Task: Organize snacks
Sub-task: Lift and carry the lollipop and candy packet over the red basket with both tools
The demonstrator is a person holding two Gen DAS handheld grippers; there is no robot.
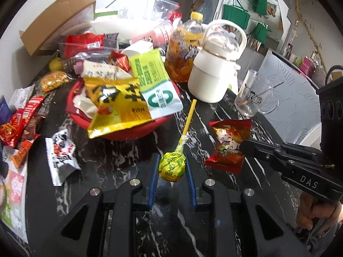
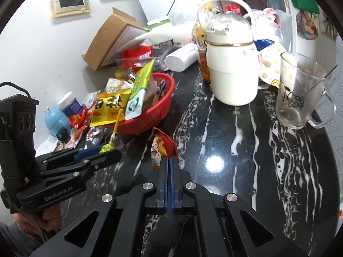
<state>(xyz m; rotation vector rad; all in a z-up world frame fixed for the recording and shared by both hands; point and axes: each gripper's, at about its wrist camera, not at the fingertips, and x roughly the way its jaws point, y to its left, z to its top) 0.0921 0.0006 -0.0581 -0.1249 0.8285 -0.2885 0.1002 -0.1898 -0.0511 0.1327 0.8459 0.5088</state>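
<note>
Your left gripper (image 1: pixel 172 167) is clamped on the wrapped head of the yellow-green lollipop (image 1: pixel 170 166), whose stick slants up toward the red basket (image 1: pixel 137 133). Your right gripper (image 2: pixel 169 169) is pinched tight on one edge of the red snack packet (image 2: pixel 161 147), which sits over the dark marble table (image 2: pixel 225 145), just near of the basket.

The packet is the weaker hold: you grip only a thin strip of foil, so a quick swing could let it slide out. Whether its far end rests on the table or hangs free is hard to tell from these views.

The basket is already heaped, with a yellow bag (image 1: pixel 116 109) and a green-and-white packet (image 1: pixel 157 85) hanging over its near rim. Anything dropped on top may slide off or push those out.

To the right stand a white kettle (image 2: pixel 232 68) and a glass mug (image 2: pixel 299 90); a wide sweep with the right gripper could knock them.
</note>
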